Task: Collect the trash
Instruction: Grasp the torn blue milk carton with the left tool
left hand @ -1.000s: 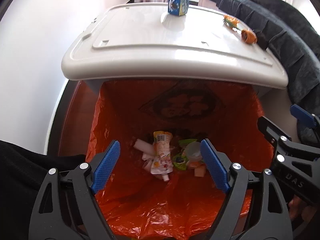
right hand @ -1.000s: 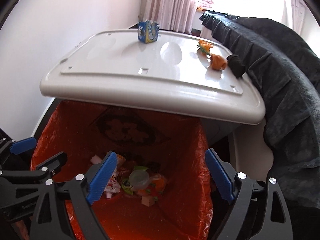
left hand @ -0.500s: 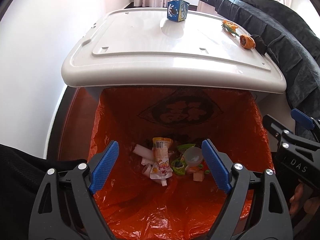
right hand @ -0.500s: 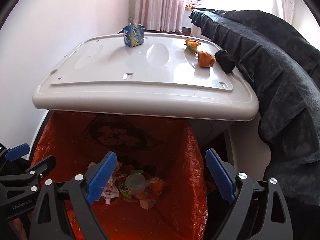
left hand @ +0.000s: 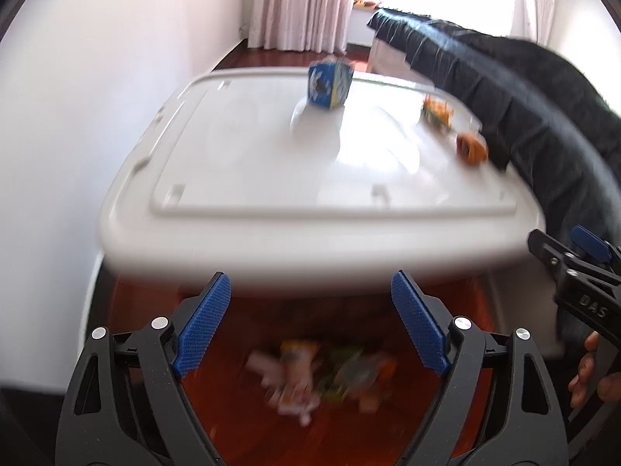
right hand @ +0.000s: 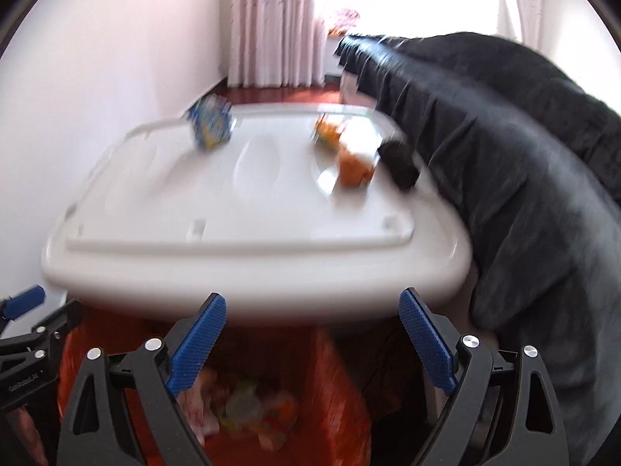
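Observation:
An orange bag [left hand: 240,407] [right hand: 333,396] lines the bin below both grippers, with blurred trash [left hand: 310,376] [right hand: 240,411] lying at its bottom. My left gripper [left hand: 310,318] hangs open over the bag with nothing between its fingers. My right gripper [right hand: 312,338] is open and empty too, just to its right. On the white lid [left hand: 271,178] [right hand: 233,209] ahead stand a blue carton [left hand: 329,84] [right hand: 211,126], an orange-green wrapper [left hand: 437,113] [right hand: 328,132], an orange piece [left hand: 471,148] [right hand: 355,163] and a small black object [right hand: 399,161].
A dark blanket [left hand: 543,108] [right hand: 524,163] drapes over furniture along the lid's right side. A white wall [left hand: 77,97] runs along the left. Pink curtains [right hand: 271,19] and a bright window stand at the far end.
Both grippers have risen and tilted up away from the bag, so the lid and its items now fill the views. Both stay open and empty.

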A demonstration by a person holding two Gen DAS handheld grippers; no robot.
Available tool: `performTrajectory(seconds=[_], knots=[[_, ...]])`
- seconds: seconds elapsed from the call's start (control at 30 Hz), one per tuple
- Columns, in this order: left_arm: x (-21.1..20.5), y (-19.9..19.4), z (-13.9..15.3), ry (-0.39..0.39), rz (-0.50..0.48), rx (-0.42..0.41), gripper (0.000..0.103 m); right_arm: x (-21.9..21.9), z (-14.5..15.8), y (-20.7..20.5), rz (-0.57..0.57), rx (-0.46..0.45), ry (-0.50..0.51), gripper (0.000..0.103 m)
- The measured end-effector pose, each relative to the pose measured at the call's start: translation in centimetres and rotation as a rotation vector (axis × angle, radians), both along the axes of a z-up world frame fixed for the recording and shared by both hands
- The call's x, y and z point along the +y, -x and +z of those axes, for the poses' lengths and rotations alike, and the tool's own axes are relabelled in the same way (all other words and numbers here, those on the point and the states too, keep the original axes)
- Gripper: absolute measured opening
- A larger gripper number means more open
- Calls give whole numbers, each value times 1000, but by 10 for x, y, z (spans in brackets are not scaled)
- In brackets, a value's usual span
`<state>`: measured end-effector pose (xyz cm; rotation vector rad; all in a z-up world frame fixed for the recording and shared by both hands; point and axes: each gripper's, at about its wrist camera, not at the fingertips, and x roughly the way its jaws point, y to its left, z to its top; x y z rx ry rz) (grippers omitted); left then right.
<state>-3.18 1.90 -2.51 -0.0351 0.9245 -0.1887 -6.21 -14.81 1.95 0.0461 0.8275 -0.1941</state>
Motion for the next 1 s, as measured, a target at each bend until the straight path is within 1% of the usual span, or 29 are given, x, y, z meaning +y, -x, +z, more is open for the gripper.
performTrajectory(seconds=[0.07,0.13,0.17,0.2,0.27,0.33,0.4,0.47,0.5,0.63,0.73,0.8,0.9,0.93,0.97,1.0], knots=[[-6,-27,8,26,-7,-24,83,-13,16,-16,-26,-50,2,91],[-13,-58,15,39,-12,-57,83,-23,24,-27,-44,-81,-2,92],[-16,-73,18,44,-19,-69,87,-27,27,-33,-50,-90,-2,92],[-21,-95,20,63,-42,-78,88,-33,29,-40,-55,-99,-2,92],[-28,-127,21,71,-68,-98,88,-39,30,-49,-59,-102,-5,92],[-37,-164,18,76,-118,-95,88,-45,28,-57,-59,-99,-19,92],[-46,-195,10,50,-171,-92,88,-48,26,-61,-54,-93,-27,92],[-54,-227,-4,-31,-197,-105,89,-48,21,-64,-43,-85,-23,92],[-57,-239,-11,-49,-209,-105,89,-48,19,-64,-39,-83,-19,92],[-64,-274,-36,-75,-258,-90,88,-51,10,-69,-29,-57,-24,92],[-72,-290,-49,-111,-280,-102,88,-55,6,-75,-32,-35,-76,92],[-74,-298,-53,-128,-274,-113,89,-54,5,-77,-27,-31,-95,92],[-73,-307,-57,-93,-274,-128,88,-49,4,-80,-14,-34,-78,92],[-73,-309,-59,-77,-269,-119,78,-48,3,-80,-12,-33,-72,92],[-71,-311,-61,-66,-265,-101,60,-48,3,-81,-13,-32,-67,92],[-69,-311,-61,-49,-254,-92,60,-48,2,-81,-14,-30,-66,92]])
